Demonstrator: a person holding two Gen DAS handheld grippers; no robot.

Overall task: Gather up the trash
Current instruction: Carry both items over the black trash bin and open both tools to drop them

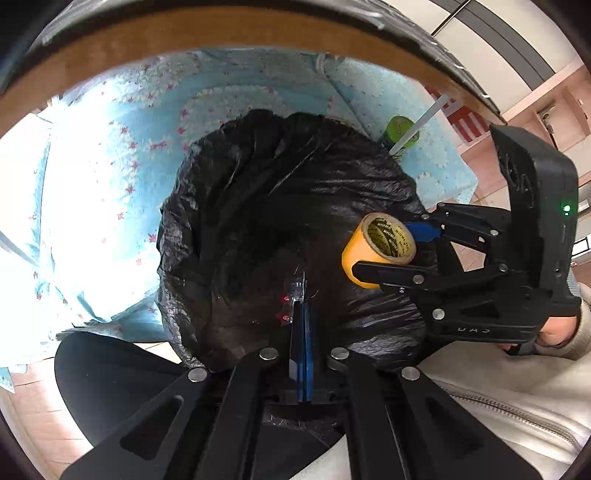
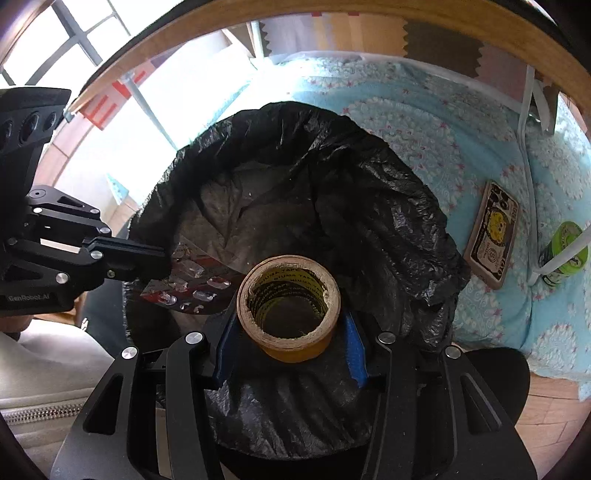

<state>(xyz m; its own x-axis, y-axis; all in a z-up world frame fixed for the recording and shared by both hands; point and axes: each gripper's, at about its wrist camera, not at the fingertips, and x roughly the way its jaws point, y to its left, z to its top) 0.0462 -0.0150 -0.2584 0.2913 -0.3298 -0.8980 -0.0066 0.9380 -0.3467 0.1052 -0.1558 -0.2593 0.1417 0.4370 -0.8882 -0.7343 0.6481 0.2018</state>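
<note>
A bin lined with a black trash bag (image 1: 280,206) (image 2: 369,206) stands in front of a blue patterned bedspread. My right gripper (image 2: 291,332) (image 1: 391,251) is shut on a yellow tape roll (image 2: 288,306) (image 1: 380,247) and holds it over the bag's opening. My left gripper (image 1: 301,306) (image 2: 162,262) is shut on a flat blister pack (image 2: 192,284) (image 1: 295,291) with red and silver foil, also held over the bag's opening, left of the tape roll.
A phone in a cartoon case (image 2: 493,236) and a green tape roll (image 2: 565,251) (image 1: 400,131) lie on the blue bedspread (image 2: 480,122) behind the bin. A wooden table edge (image 2: 258,22) arcs overhead. A black stool seat (image 1: 107,376) is by my legs.
</note>
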